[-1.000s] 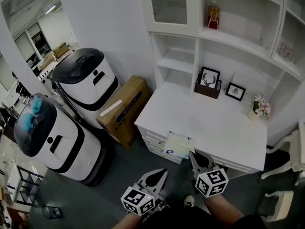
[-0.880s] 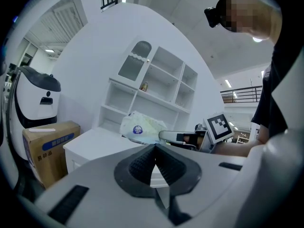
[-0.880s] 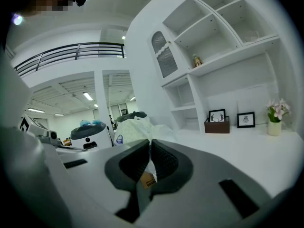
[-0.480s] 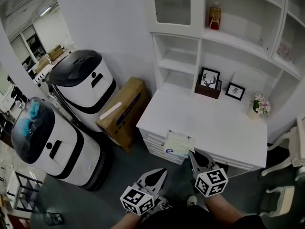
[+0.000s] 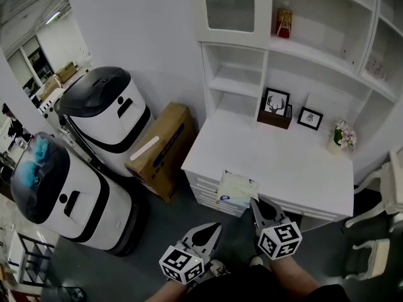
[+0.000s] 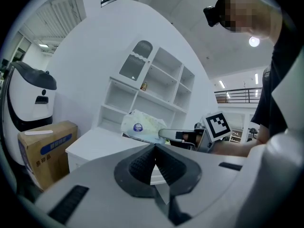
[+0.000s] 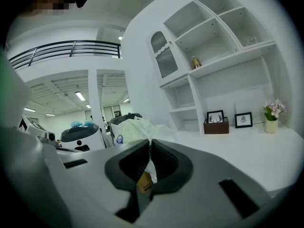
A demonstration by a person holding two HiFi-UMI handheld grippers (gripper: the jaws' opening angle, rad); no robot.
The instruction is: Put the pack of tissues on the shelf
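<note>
Head view — pale tissue pack [image 5: 236, 190] (crinkly)

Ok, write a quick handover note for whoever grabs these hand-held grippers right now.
Right hand-held gripper: shut on an edge of the pack of tissues, holding it at the front edge of the desk.
Left hand-held gripper: shut, empty, low beside the right one.
Done: the pack is in the grip.
Left: lift it to a shelf above the desk, set it down, release.
</note>
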